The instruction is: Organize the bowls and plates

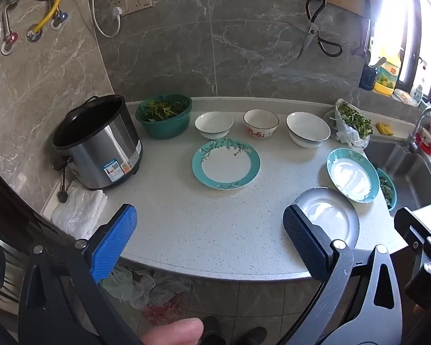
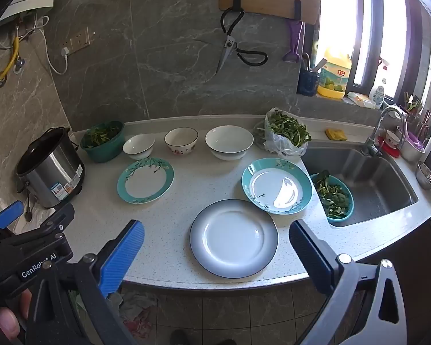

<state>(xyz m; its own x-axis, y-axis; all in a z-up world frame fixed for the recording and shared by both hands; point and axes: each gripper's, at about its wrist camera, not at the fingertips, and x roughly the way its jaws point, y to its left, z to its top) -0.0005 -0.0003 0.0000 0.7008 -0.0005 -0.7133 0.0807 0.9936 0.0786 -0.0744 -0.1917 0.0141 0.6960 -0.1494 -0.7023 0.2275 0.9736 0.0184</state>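
The left gripper (image 1: 209, 241) is held wide apart and empty; ahead of it, a teal-rimmed plate (image 1: 225, 164) is seen. The right gripper (image 2: 215, 253) is likewise spread, empty, with a grey plate (image 2: 234, 238) framed between its fingers. Only in the right view is the sink (image 2: 367, 178) fully shown.

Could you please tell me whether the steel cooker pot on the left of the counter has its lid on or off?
Off: the cooker pot shows an open rim and dark bare interior.

A steel cooker pot (image 2: 50, 169) stands beside a green basket of greens (image 2: 103, 141).
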